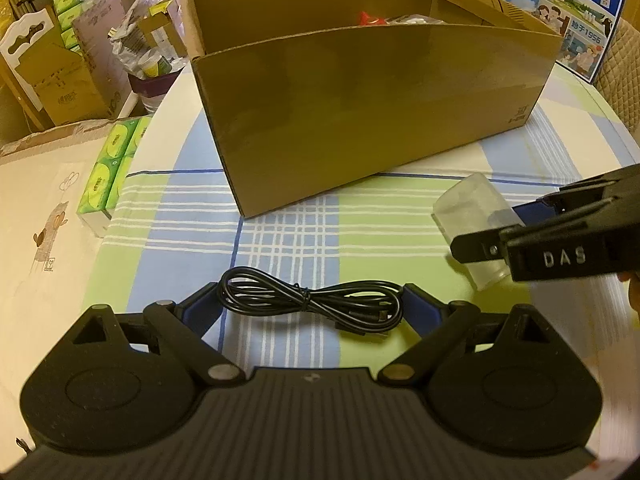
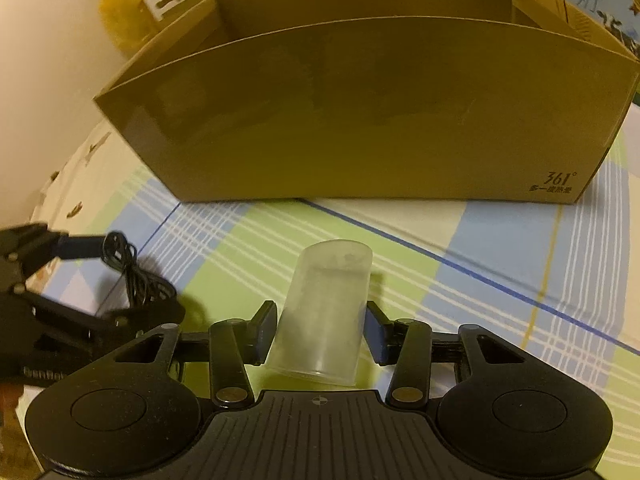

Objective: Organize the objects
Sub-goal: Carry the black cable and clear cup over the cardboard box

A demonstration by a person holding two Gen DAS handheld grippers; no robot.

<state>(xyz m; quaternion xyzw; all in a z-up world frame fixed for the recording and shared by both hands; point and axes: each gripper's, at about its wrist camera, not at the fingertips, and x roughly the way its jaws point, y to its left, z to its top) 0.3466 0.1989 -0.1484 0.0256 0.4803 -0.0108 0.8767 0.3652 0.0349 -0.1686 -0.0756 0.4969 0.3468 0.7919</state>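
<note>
The left gripper [image 1: 310,308] is pointing steeply down at the checked tablecloth [image 1: 360,216], its body filling the bottom of the left wrist view. Its blue pads [image 1: 202,308] are standing wide apart, one at each end of a coiled black cable [image 1: 310,306] that is lying between them with its long axis running left to right across the frame. The loop ends are reaching the pads, but whether the pads are pressing on them I cannot tell.

The right gripper [image 2: 320,332] is angling down in the same way, entering the left wrist view from the right edge. Its jaws are standing narrow around a translucent plastic cup [image 2: 324,316], which is lying on its side on the cloth in the lower middle of the right wrist view, its long axis pointing away from the camera toward the upper right, its open rim nearest the camera. Both blue pads [image 2: 266,332] are sitting against the cup's sides.

An open cardboard box [image 1: 360,120] is standing across the upper half of both views, well beyond the cable and cup. Green tissue packs [image 1: 108,172] are lying at the left of the left wrist view.
</note>
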